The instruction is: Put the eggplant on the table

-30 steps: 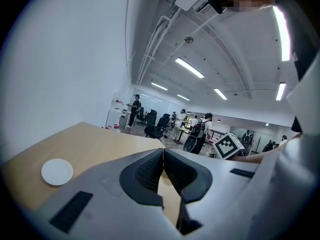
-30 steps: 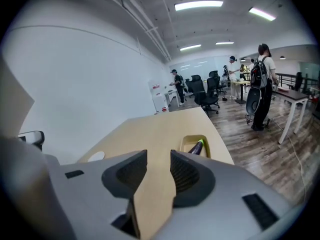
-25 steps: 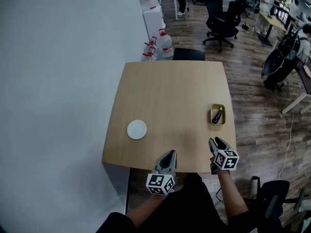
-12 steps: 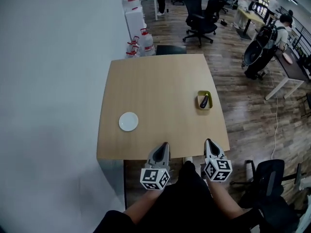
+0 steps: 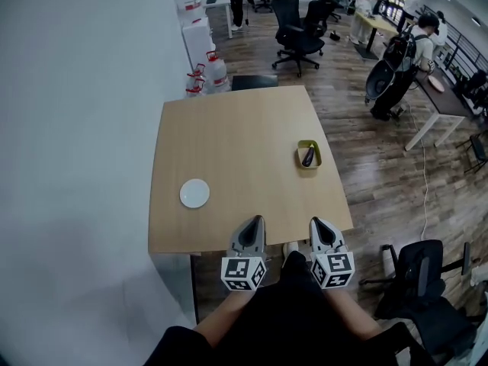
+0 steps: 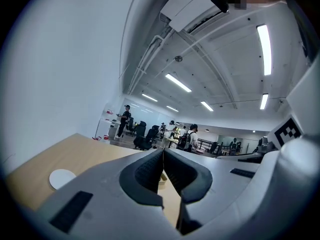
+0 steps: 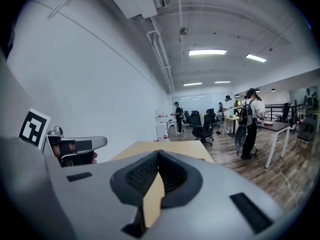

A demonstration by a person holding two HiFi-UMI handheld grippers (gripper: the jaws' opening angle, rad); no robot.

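A dark purple eggplant [image 5: 307, 157] lies in a small yellow tray [image 5: 300, 162] near the right edge of the wooden table [image 5: 236, 151]. My left gripper [image 5: 253, 223] and right gripper [image 5: 318, 225] hang side by side over the table's near edge, well short of the tray. Both are shut, tips touching, with nothing between them. In the left gripper view the shut left gripper [image 6: 162, 151] points across the table, and the tray shows only as a sliver behind its jaws. In the right gripper view the right gripper [image 7: 158, 153] is shut too, and the eggplant is hidden.
A white plate [image 5: 194, 193] rests on the table's left part, also plate [image 6: 61, 178]. A white wall runs along the left. Water bottles [image 5: 206, 76] and office chairs [image 5: 297, 29] stand beyond the far edge. A black chair [image 5: 415, 273] stands at the right.
Both grippers have drawn back from over the table to its near edge and come closer together. The right gripper's jaws have closed. The view has shifted, so the table sits farther left.
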